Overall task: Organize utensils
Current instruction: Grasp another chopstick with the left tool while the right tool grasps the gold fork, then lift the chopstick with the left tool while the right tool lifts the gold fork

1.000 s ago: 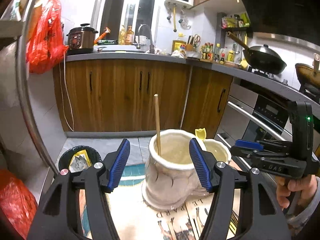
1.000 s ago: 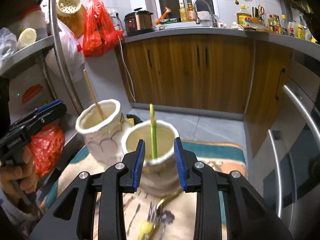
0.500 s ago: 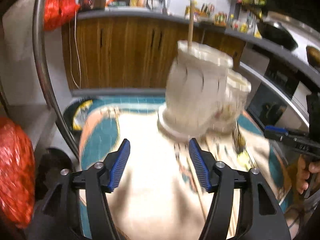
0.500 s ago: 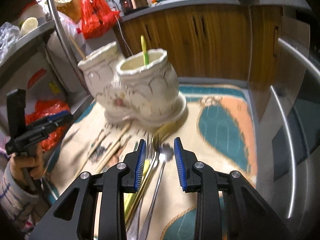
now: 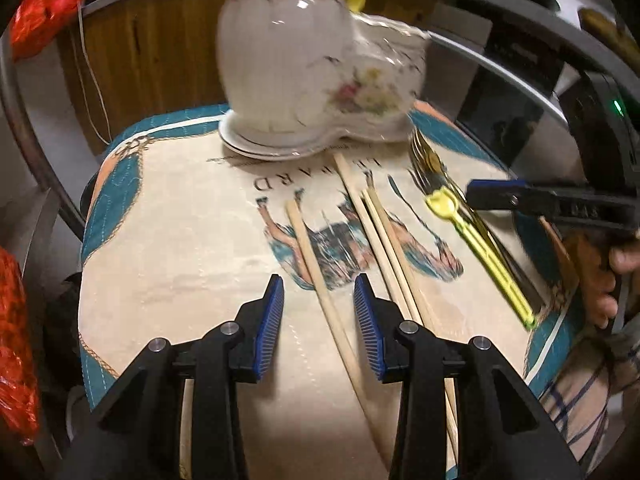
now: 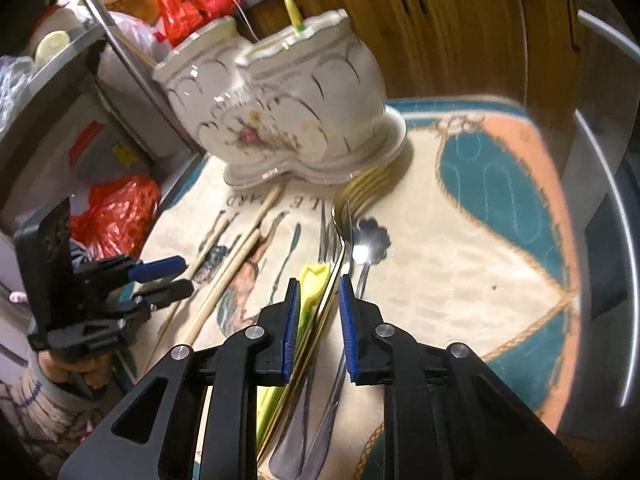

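Left wrist view: the white ceramic holder [image 5: 316,76], a two-compartment pot with a flower print, stands on the printed cloth [image 5: 180,240] at its far end. Near the holder's base several wooden chopsticks [image 5: 384,240] lie lengthwise on the cloth, running from the base toward the camera. One single chopstick [image 5: 320,280] lies apart from the bundle, on the side away from the forks. The left gripper [image 5: 318,320] hangs low over this single chopstick; its jaws have just been closing, with the stick between the blue pads but gaps visible on both sides, so nothing is grasped. Beside the chopsticks, farther from the holder's wider compartment, lie a yellow plastic spoon [image 5: 476,248] and gold forks [image 5: 430,164]. The right gripper [image 5: 492,196] shows side-on over the yellow spoon, held by a hand [image 5: 608,284].

Right wrist view: the holder [image 6: 296,108] stands at the far end of the cloth [image 6: 460,248], a yellow-green utensil tip [image 6: 294,14] poking out of its nearer compartment. In front of the holder's base lie the gold forks [image 6: 360,192], a steel spoon [image 6: 370,244], the yellow spoon [image 6: 314,280] and the chopsticks [image 6: 236,264]. The right gripper [image 6: 318,316] sits low over the cutlery; its jaws have just been closing and stand narrowly apart with gold and steel handles running between them; whether the pads press on any handle cannot be told. The left gripper [image 6: 168,276] hovers over the chopsticks, beside a red bag [image 6: 120,212].
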Demonstrator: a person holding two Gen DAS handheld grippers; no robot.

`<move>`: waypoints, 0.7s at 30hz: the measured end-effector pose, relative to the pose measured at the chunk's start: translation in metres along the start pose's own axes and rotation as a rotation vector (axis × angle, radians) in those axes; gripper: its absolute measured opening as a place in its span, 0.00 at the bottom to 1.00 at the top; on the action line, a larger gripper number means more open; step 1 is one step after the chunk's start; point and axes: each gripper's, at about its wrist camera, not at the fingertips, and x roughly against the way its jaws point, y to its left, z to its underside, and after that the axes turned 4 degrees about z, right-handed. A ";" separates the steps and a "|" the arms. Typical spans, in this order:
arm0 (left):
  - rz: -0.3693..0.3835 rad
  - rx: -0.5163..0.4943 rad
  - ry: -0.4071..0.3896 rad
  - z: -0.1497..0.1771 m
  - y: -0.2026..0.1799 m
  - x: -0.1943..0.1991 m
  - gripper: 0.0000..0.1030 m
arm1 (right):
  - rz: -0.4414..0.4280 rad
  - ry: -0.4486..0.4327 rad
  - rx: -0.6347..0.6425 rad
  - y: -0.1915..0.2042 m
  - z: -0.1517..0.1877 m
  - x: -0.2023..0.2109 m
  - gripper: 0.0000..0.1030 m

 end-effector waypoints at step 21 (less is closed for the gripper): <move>-0.064 -0.168 0.256 -0.026 -0.003 -0.010 0.13 | -0.081 0.097 -0.114 -0.027 -0.010 0.010 0.07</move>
